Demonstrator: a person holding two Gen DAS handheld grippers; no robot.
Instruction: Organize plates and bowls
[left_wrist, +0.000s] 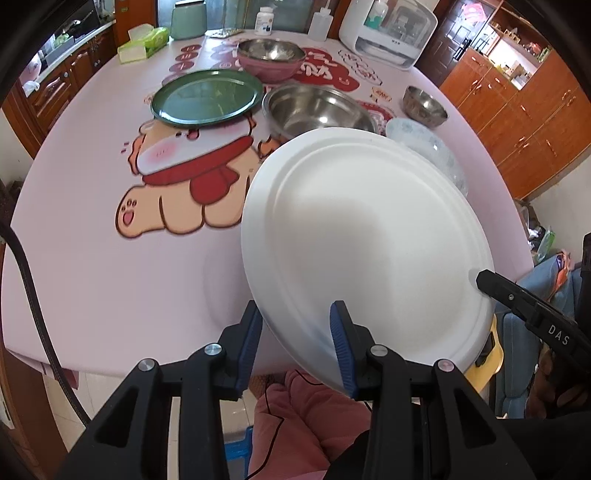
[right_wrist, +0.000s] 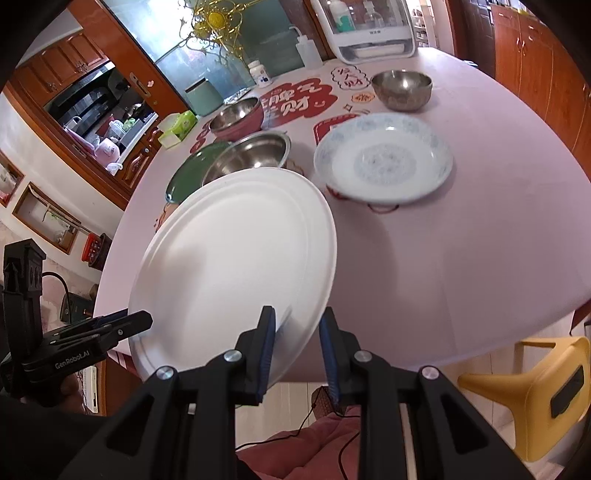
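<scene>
White plate (left_wrist: 365, 240) held tilted above near edge of pink table (left_wrist: 92, 258), both grippers clamped on its rim: left gripper (left_wrist: 295, 332) at near edge, right gripper (right_wrist: 297, 332) at opposite side. Beyond: steel bowl (left_wrist: 317, 109), green plate (left_wrist: 205, 98), patterned dish (right_wrist: 384, 158).

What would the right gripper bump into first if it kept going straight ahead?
The right gripper already holds the big white round plate. Beyond it, probably the pink tablecloth short of the blue-patterned white dish; depth is unclear.
</scene>
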